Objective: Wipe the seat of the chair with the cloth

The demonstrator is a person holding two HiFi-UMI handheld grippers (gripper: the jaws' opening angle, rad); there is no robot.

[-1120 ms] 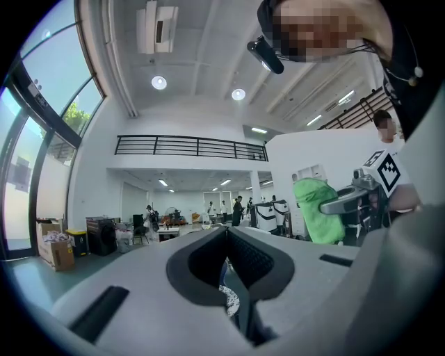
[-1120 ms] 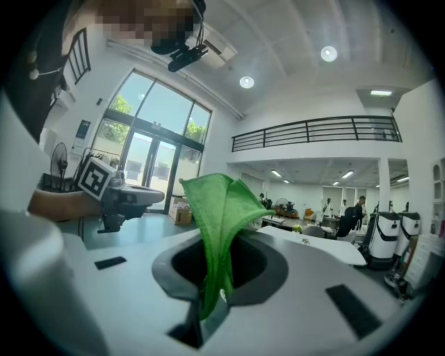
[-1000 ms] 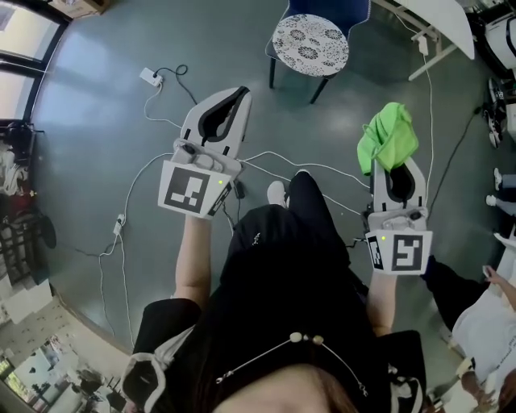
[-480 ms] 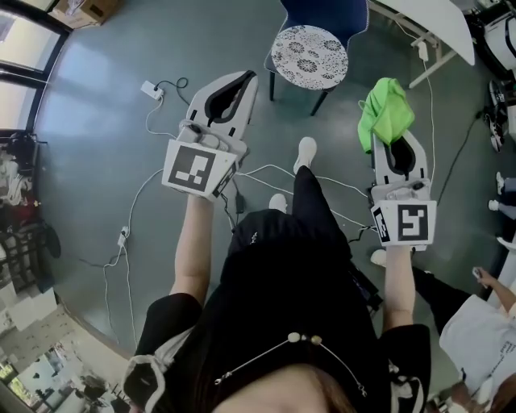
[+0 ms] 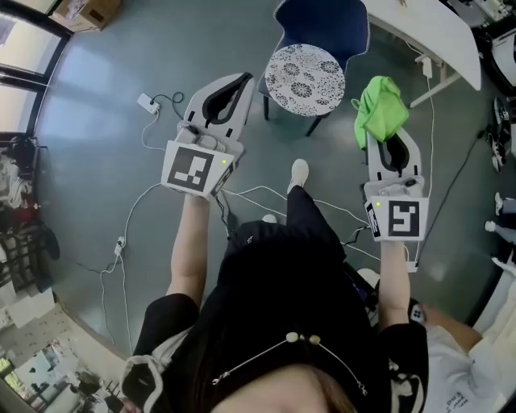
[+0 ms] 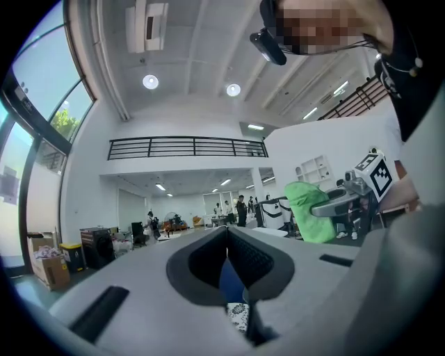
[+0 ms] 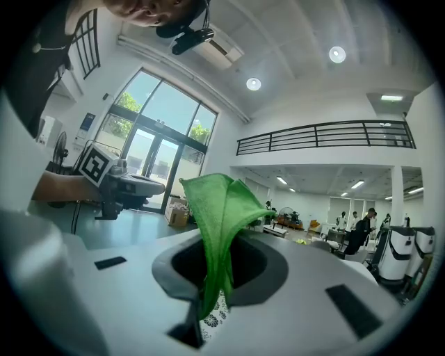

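Note:
The chair [image 5: 305, 71] stands ahead on the grey floor, with a round white patterned seat and a dark blue back [image 5: 322, 18]. A bright green cloth [image 5: 379, 109] sticks up from my right gripper [image 5: 382, 129], which is shut on it to the right of the seat. The same cloth [image 7: 221, 229] fills the middle of the right gripper view, hanging through the jaws. My left gripper [image 5: 237, 84] is held just left of the seat, shut with nothing in it. A sliver of patterned seat [image 6: 238, 316] shows below its jaws.
White cables [image 5: 266, 193] and a power strip [image 5: 146, 102] trail over the floor in front of my feet. A white table [image 5: 439, 32] stands at the far right behind the chair. Shelving and clutter line the left edge. People stand far off in the hall.
I have stepped toward the chair, so it sits lower and nearer in the head view. Both grippers now flank the seat. The cloth stays clamped in the right one.

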